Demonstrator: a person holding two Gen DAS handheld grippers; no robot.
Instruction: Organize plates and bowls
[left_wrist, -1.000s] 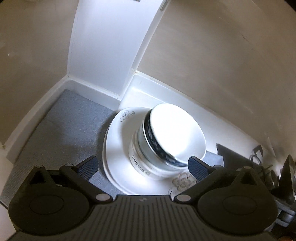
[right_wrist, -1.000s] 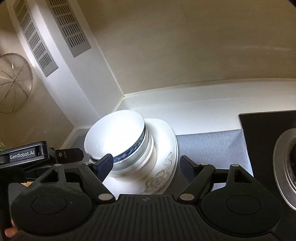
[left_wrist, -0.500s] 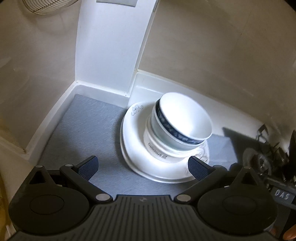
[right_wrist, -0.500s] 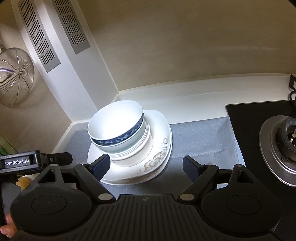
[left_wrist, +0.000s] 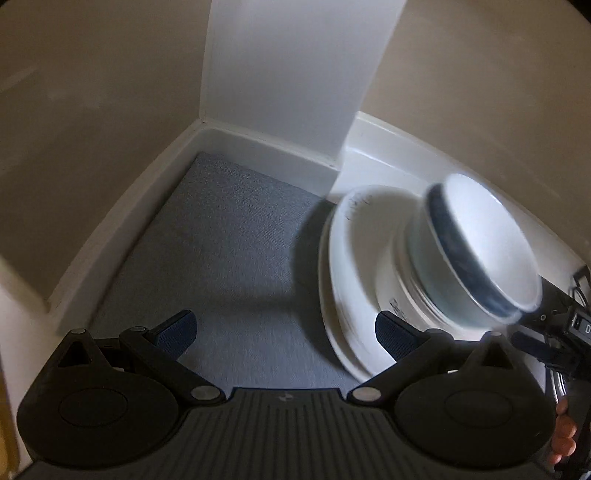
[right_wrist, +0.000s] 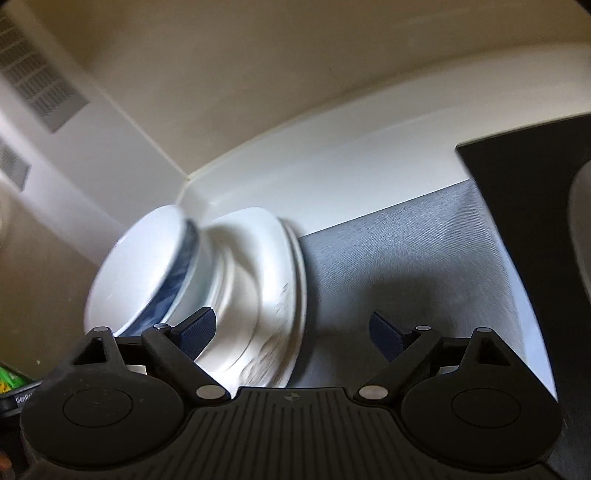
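White crockery is one stack (left_wrist: 436, 273): a blue-banded bowl (left_wrist: 480, 254) nested on other bowls, all on plates (left_wrist: 354, 266), sitting on the grey mat (left_wrist: 229, 251) in the counter corner, likely gathered there to keep the rest of the mat free. Left wrist view: left gripper (left_wrist: 284, 328) hangs over bare mat left of the stack, jaws wide apart, nothing between them; its right finger (left_wrist: 391, 332) lies near the plate rim in the image, contact cannot be judged through the blur. The right gripper's body shows just right of the stack. Versus the earlier frames the stack has slid from frame centre to the right side, so this hand has drifted left of it and lower. Right wrist view: right gripper (right_wrist: 295, 332) sits low, right of the stack (right_wrist: 207, 280), with the plate edge (right_wrist: 299, 295) between its fingers but not pinched; the left finger (right_wrist: 195, 328) overlaps the bowls in the image. Its jaws have just been opening and stand spread. Compared with before, the view is rolled and closer, the stack looks tilted, and the black hob (right_wrist: 524, 155) right of the stack is nearer the edge.
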